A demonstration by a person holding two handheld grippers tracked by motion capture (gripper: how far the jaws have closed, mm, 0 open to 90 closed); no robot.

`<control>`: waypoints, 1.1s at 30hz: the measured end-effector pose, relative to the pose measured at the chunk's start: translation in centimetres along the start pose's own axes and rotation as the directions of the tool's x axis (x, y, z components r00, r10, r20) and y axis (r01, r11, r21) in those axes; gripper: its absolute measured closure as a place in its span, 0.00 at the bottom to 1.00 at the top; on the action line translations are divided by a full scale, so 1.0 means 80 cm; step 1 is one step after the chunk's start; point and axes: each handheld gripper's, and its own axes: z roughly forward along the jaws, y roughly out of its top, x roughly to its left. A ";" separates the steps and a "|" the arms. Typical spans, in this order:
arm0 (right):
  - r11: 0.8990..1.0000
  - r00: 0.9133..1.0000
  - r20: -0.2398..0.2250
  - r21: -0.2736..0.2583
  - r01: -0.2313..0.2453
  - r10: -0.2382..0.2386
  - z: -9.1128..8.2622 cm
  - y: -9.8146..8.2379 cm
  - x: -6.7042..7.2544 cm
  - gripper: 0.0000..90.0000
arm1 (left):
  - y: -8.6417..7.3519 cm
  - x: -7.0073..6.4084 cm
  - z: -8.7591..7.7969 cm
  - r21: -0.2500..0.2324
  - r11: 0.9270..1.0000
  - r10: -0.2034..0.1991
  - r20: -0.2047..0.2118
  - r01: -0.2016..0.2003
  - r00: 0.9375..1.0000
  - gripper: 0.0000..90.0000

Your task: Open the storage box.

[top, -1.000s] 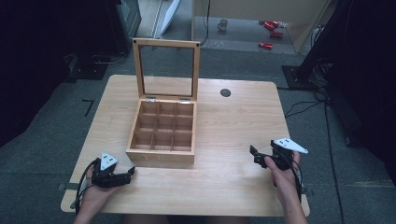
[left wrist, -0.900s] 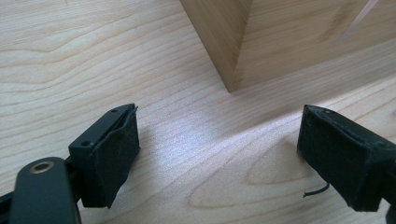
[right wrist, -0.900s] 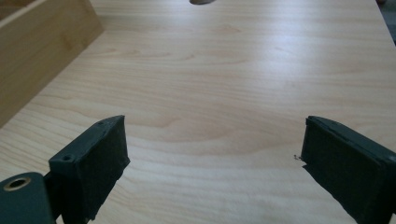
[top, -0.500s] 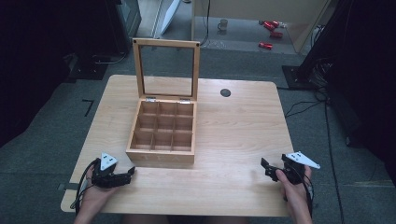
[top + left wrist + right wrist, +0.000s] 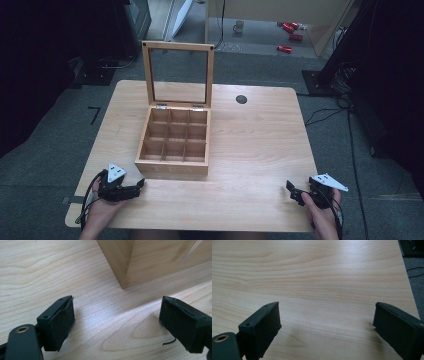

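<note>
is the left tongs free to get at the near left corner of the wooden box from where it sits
Probably yes. The left tongs rest open on the table just short of the wooden box, whose corner stands right ahead in the left gripper view, with bare tabletop between.

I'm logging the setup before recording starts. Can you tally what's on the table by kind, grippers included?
Wooden box with nine compartments, lid open: 1
Grippers: 2, left gripper and right gripper, both with jaws apart
Black round grommet in the table: 1
Total: 4
</note>
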 end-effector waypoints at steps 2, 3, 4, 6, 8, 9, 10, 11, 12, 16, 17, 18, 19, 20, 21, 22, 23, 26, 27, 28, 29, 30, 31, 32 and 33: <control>1.000 1.000 0.001 0.004 0.005 -0.005 -0.001 -0.001 0.000 0.08 | 0.000 0.000 0.000 0.000 1.000 0.000 0.000 0.000 1.000 0.15; 1.000 1.000 0.003 0.008 0.006 -0.006 -0.001 -0.001 0.001 0.08 | 0.000 0.000 0.000 0.000 1.000 0.000 0.000 0.000 1.000 0.15; 1.000 1.000 0.005 0.012 0.007 -0.007 -0.001 -0.002 0.001 0.08 | 0.000 0.000 0.000 0.000 1.000 0.000 0.000 0.000 1.000 0.15; 1.000 1.000 0.010 0.024 0.011 -0.011 0.000 -0.003 0.003 0.08 | 0.000 0.000 0.000 0.000 1.000 0.000 0.000 0.000 1.000 0.15; 0.999 1.000 0.021 0.034 0.022 -0.023 0.001 -0.003 0.004 0.08 | 0.000 0.000 0.000 0.000 1.000 0.000 0.000 0.000 1.000 0.15; 0.999 0.999 0.029 0.041 0.026 -0.028 0.001 -0.003 0.005 0.08 | 0.000 0.000 0.000 0.000 1.000 0.000 0.000 0.000 1.000 0.15; 0.998 0.999 0.035 0.044 0.034 -0.036 0.002 -0.003 0.006 0.08 | 0.000 0.000 0.000 0.000 1.000 0.000 0.000 0.000 1.000 0.15; 0.998 0.998 0.041 0.047 0.041 -0.043 0.002 -0.003 0.007 0.09 | 0.000 0.000 0.000 0.000 1.000 -0.001 -0.001 0.001 1.000 0.15; 0.998 0.998 0.052 0.050 0.045 -0.047 0.003 -0.003 0.009 0.09 | 0.000 0.000 0.000 0.000 1.000 -0.001 -0.002 0.001 1.000 0.15; 0.994 0.992 0.082 0.066 0.088 -0.094 0.005 -0.004 0.016 0.09 | -0.001 0.000 0.000 -0.001 1.000 -0.002 -0.001 0.002 1.000 0.15; 0.994 0.992 0.081 0.066 0.088 -0.093 0.005 -0.004 0.016 0.09 | -0.001 0.000 0.000 -0.001 1.000 -0.002 -0.001 0.002 1.000 0.15; 0.994 0.993 0.078 0.066 0.088 -0.093 0.005 -0.003 0.015 0.09 | -0.001 0.000 0.000 -0.001 1.000 -0.002 -0.002 0.002 1.000 0.15; 0.994 0.993 0.077 0.066 0.087 -0.092 0.005 -0.003 0.015 0.09 | -0.001 0.000 0.000 -0.001 1.000 -0.002 -0.002 0.002 1.000 0.15; 0.994 0.993 0.076 0.067 0.087 -0.092 0.005 -0.003 0.015 0.09 | -0.001 -0.001 0.000 -0.001 1.000 -0.003 -0.001 0.003 1.000 0.15; 0.994 0.993 0.074 0.068 0.086 -0.091 0.005 -0.003 0.015 0.09 | -0.001 0.000 0.000 -0.001 1.000 -0.002 -0.001 0.002 1.000 0.15; 0.994 0.993 0.073 0.068 0.088 -0.093 0.005 -0.004 0.015 0.09 | -0.001 0.000 0.000 -0.001 1.000 -0.002 -0.001 0.002 1.000 0.15; 0.994 0.993 0.072 0.068 0.088 -0.093 0.005 -0.003 0.015 0.09 | -0.001 0.000 0.000 -0.001 1.000 -0.001 -0.002 0.001 1.000 0.15; 0.994 0.993 0.072 0.068 0.088 -0.093 0.005 -0.004 0.015 0.09 | -0.001 -0.001 0.000 -0.001 1.000 -0.002 -0.002 0.002 1.000 0.15; 0.994 0.993 0.072 0.068 0.088 -0.093 0.005 -0.004 0.015 0.09 | -0.001 -0.001 0.000 -0.001 1.000 -0.002 -0.002 0.002 1.000 0.15; 0.994 0.993 0.072 0.068 0.088 -0.093 0.005 -0.004 0.015 0.09 | -0.001 -0.001 0.000 0.000 1.000 -0.001 -0.002 0.001 1.000 0.15; 0.994 0.993 0.072 0.068 0.088 -0.093 0.005 -0.004 0.015 0.09 | -0.001 -0.001 0.000 0.000 1.000 -0.001 -0.003 0.001 1.000 0.15; 0.994 0.993 0.072 0.068 0.088 -0.093 0.005 -0.004 0.015 0.09 | -0.001 -0.001 0.000 0.000 1.000 -0.001 -0.003 0.001 1.000 0.15; 0.994 0.993 0.072 0.068 0.088 -0.093 0.005 -0.004 0.015 0.09 | -0.001 -0.001 0.000 0.000 1.000 0.000 -0.003 0.000 1.000 0.15; 0.994 0.993 0.072 0.068 0.088 -0.093 0.005 -0.004 0.015 0.09 | -0.001 -0.001 0.000 0.000 1.000 0.000 -0.003 0.000 1.000 0.15; 0.994 0.993 0.072 0.068 0.088 -0.093 0.005 -0.004 0.015 0.09 | -0.001 -0.001 0.000 0.000 1.000 0.000 -0.003 0.000 1.000 0.15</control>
